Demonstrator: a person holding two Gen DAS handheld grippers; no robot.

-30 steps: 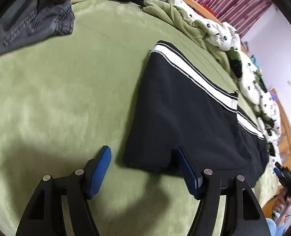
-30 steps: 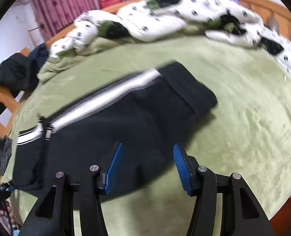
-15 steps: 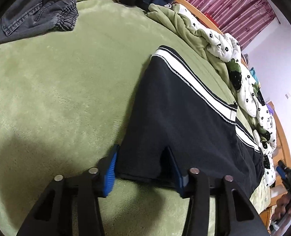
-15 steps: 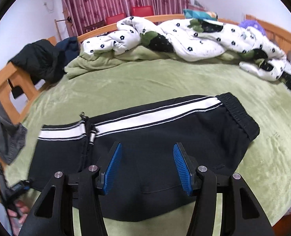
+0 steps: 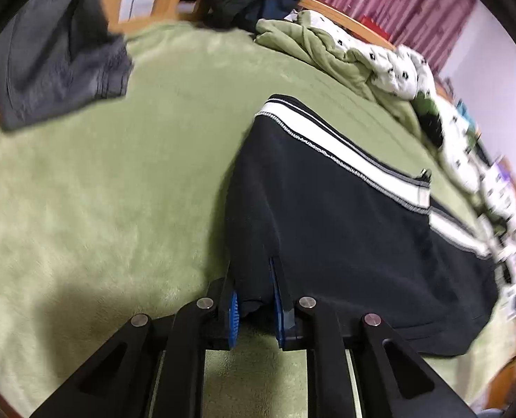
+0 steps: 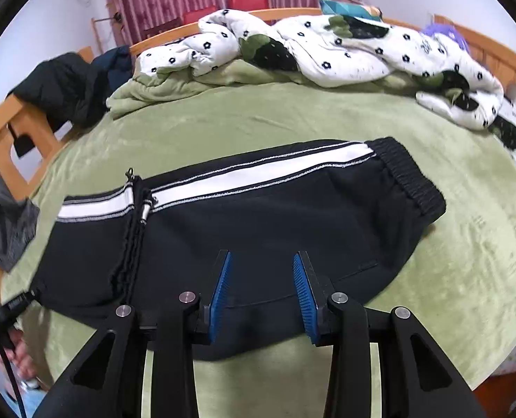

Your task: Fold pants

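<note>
The black pants (image 5: 327, 216) with a white side stripe lie folded on the green bed cover (image 5: 101, 191). My left gripper (image 5: 254, 299) is shut on the near corner of the pants, with black cloth pinched between its blue pads. In the right wrist view the pants (image 6: 258, 216) lie crosswise, elastic waistband to the right and a zipped cuff with a drawcord to the left. My right gripper (image 6: 261, 292) is open just above the near edge of the pants, jaws on either side of the black cloth without pinching it.
Grey trousers (image 5: 56, 55) lie at the far left of the bed. A white flowered duvet (image 6: 327, 45) and a green blanket (image 6: 160, 83) are heaped along the far side. Dark clothes (image 6: 66, 87) hang on the wooden bed frame (image 6: 0, 129).
My left gripper moved onto the pants' corner and shut on it. My right gripper moved in over the near edge of the pants and stayed open.
</note>
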